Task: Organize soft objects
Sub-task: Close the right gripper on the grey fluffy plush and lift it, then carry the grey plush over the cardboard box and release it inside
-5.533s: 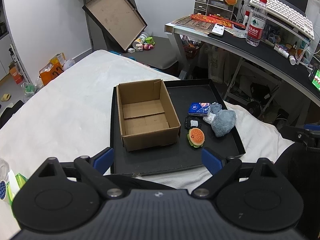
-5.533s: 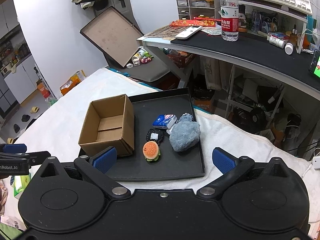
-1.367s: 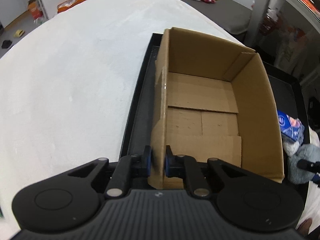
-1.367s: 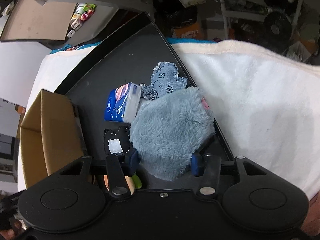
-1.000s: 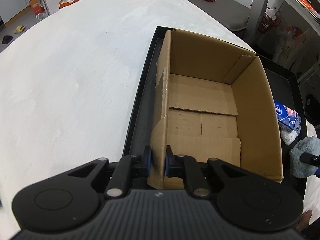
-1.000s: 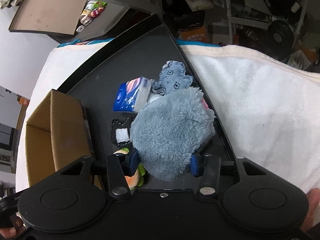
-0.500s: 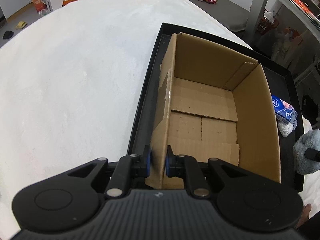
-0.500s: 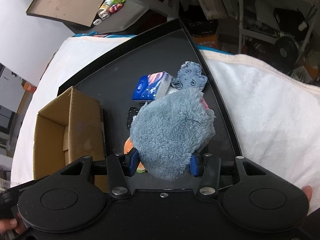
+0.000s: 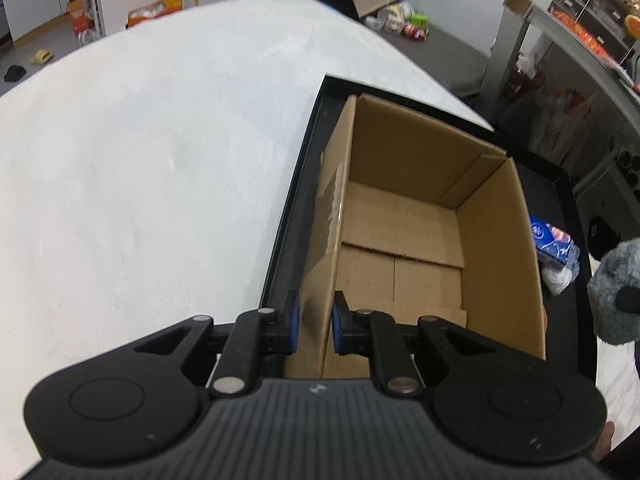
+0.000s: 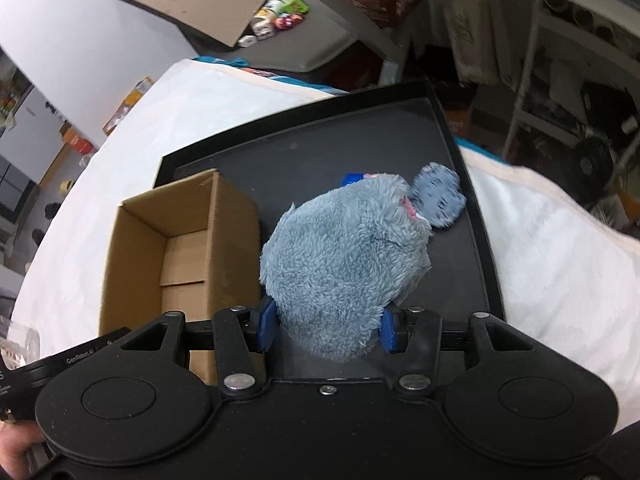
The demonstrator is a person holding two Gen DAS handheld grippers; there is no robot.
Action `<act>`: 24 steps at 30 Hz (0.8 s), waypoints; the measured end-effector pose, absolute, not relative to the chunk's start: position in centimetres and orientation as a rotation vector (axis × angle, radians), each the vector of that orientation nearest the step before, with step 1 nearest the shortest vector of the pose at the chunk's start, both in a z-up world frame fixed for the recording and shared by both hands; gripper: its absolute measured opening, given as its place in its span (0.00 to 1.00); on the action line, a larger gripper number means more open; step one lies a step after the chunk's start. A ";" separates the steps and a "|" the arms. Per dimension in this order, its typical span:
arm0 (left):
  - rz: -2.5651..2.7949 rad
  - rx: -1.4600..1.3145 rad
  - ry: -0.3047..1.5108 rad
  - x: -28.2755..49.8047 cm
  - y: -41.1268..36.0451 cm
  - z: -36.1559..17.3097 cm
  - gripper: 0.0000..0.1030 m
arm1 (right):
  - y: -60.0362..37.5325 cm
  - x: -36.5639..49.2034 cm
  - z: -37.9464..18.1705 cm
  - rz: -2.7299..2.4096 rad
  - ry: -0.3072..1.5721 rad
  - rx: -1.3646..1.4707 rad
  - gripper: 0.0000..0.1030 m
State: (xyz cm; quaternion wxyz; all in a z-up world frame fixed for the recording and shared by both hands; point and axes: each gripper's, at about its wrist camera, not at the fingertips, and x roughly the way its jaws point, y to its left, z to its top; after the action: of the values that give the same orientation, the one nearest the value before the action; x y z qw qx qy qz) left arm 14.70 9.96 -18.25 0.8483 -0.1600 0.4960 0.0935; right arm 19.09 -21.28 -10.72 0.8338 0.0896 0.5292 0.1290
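Plush toy (image 10: 344, 264), grey-blue and fuzzy, was squeezed between the pads of the right gripper (image 10: 326, 330) above the black tray (image 10: 486, 264), just beside the cardboard box (image 10: 136, 240). A smaller blue stuffed piece (image 10: 438, 196) lay past it on the tray. The left gripper (image 9: 314, 328) pinched the box's near wall, jaws narrow.

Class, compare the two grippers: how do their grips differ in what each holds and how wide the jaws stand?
The left gripper pinches the thin wall of the cardboard box, jaws nearly together; the right gripper clamps a fluffy grey plush, jaws much wider. The box sits on the tray; the plush hangs lifted. Both have blue pads and point downward.
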 end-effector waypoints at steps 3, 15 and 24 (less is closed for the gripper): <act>0.190 -0.324 1.014 14.3 9.7 -18.1 0.14 | -20.1 19.1 -10.0 0.298 1.109 0.166 0.47; 0.180 -0.307 1.021 14.1 9.8 -18.5 0.12 | -16.4 19.4 -9.2 0.371 1.103 0.094 0.47; 0.177 -0.324 1.021 14.0 10.0 -18.8 0.12 | -13.4 19.4 -9.3 0.411 1.100 0.028 0.47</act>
State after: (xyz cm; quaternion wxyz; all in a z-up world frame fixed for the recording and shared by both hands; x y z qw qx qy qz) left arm 14.00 10.04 -18.79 0.8563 -0.1539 0.4858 0.0842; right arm 19.44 -13.35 -9.29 0.8323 0.0133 0.5191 0.1941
